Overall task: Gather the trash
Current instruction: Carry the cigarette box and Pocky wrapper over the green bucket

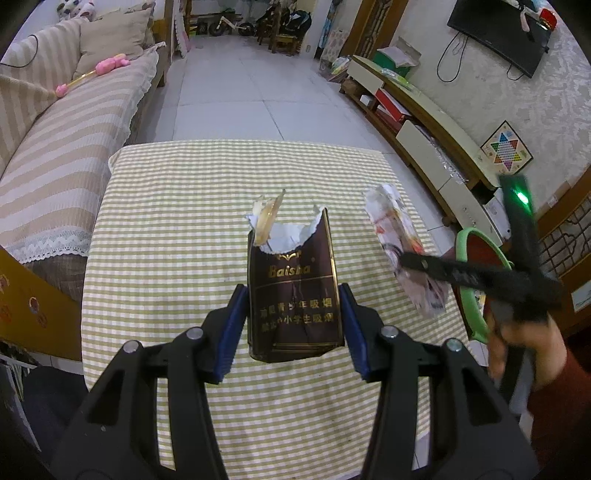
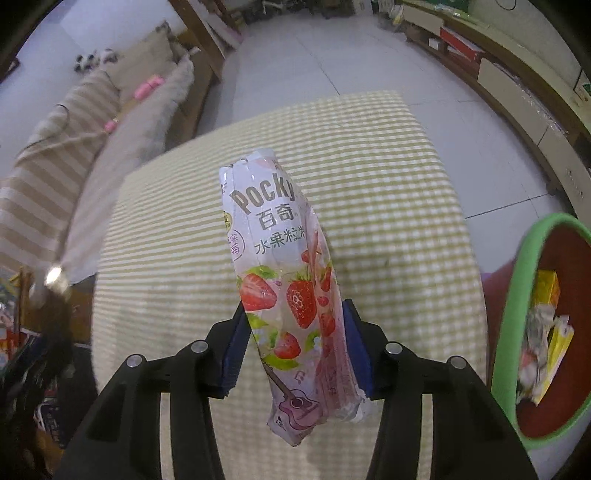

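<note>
Our left gripper (image 1: 293,314) jaws clamp the brown cigarette pack (image 1: 293,291) above the checked counter (image 1: 177,221); our right gripper (image 2: 295,343) jaws clamp the Pocky wrapper (image 2: 284,280), green-rimmed bin (image 2: 517,295) just right, sofa (image 1: 55,147) left

Glossy plastic wrapper (image 2: 291,295), woven cloth (image 2: 388,184)

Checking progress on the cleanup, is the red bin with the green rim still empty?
No, the bin already holds a yellow box and crumpled wrappers.

Striped sofa (image 1: 55,147) lining the left; white tile floor (image 1: 251,74) stretching ahead; TV (image 1: 498,33) hanging on right wall.
</note>
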Demonstrator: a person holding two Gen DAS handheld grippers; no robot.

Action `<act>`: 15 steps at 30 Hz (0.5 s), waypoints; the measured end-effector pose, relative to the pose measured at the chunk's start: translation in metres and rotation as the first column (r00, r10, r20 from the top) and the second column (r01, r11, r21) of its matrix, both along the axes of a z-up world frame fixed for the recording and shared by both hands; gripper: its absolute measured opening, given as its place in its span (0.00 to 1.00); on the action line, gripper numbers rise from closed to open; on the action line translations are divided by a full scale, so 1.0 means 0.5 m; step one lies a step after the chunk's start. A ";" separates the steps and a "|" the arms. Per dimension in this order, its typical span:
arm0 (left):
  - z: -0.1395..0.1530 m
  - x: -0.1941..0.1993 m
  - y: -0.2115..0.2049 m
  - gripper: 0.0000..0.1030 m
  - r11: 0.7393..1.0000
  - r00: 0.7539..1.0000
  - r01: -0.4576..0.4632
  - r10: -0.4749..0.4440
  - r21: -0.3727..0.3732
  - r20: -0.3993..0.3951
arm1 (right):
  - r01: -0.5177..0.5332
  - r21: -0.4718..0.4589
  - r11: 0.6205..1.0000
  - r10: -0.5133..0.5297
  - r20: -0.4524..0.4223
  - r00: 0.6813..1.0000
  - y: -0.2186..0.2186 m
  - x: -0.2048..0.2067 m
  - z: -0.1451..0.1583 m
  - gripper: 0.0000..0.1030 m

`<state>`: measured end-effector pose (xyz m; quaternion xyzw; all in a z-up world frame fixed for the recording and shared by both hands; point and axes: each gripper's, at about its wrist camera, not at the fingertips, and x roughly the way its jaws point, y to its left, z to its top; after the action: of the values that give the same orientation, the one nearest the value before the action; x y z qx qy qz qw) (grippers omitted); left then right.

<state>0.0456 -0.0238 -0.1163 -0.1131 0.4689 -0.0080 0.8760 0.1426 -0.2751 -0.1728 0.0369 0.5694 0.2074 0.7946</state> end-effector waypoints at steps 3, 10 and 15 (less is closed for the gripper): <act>0.011 -0.001 -0.015 0.46 1.000 1.000 0.018 -0.018 0.009 0.012 | 0.032 0.044 0.999 -0.033 0.030 0.999 -0.043 -0.043 0.040 0.46; 0.036 0.009 -0.080 0.46 0.996 0.996 0.082 -0.082 0.021 0.041 | 0.221 0.156 0.963 -0.238 0.101 0.966 -0.181 -0.116 0.111 0.46; 0.049 0.015 -0.139 0.46 0.988 0.986 0.153 -0.154 0.032 0.056 | 0.317 0.194 0.928 -0.336 0.075 0.939 -0.270 -0.167 0.119 0.46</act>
<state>0.0532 -0.0934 -0.0920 -0.0641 0.4504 -0.0721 0.8876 0.0589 -0.4099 -0.1132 0.1914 0.4909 0.1240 0.8409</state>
